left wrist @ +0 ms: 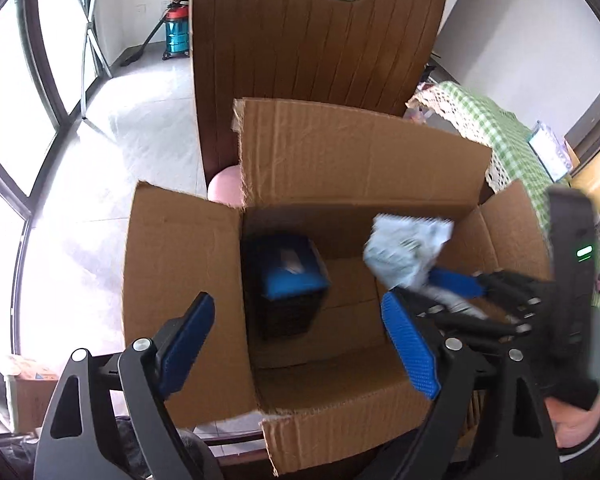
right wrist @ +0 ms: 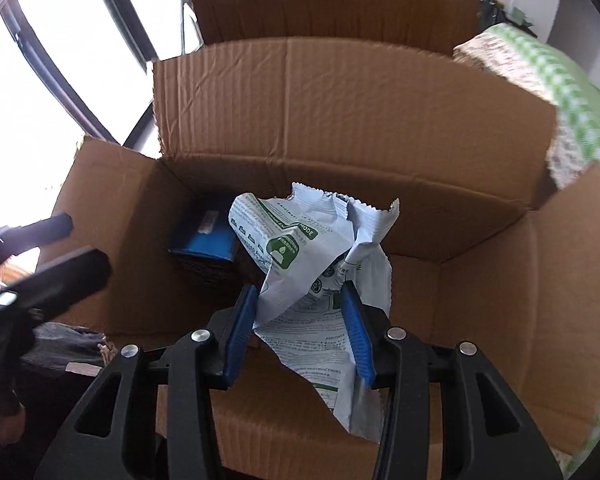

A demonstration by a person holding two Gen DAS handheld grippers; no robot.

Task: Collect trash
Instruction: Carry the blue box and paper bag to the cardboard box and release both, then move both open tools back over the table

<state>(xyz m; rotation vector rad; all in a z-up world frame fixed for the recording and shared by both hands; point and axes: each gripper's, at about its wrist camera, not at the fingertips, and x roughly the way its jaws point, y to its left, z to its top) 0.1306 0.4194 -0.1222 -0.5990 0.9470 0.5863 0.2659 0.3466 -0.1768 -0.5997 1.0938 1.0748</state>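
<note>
One chair [left wrist: 316,60] is seen behind everything else, its tall back moulded in dark brown with shallow vertical grooves and an oval handle slot near the top. One table under a green-and-white checked cloth [left wrist: 496,128] with a lace edge is seen to the right of it.

One cardboard box [left wrist: 180,280] is stood in front of the chair, made of plain brown corrugated board, with four flaps folded outward and torn, ragged edges at the corners. Two pieces of trash are counted in or over it. One small rectangular carton [left wrist: 290,280], dark with a blue top face, is seen low inside the box against its left wall, slightly blurred. One crumpled wrapper [right wrist: 300,256], pale blue-white foil or plastic with green printing and a zigzag-cut end, is held above the box's open interior.

Two grippers are counted, each with black linkage arms and blue ribbed pads. The right gripper [right wrist: 300,312] is clamped on the wrapper, whose lower part is pinched between both pads. The left gripper [left wrist: 300,344] is held over the box with its jaws spread wide apart and nothing between them; the carton lies below and beyond them, untouched.
</note>
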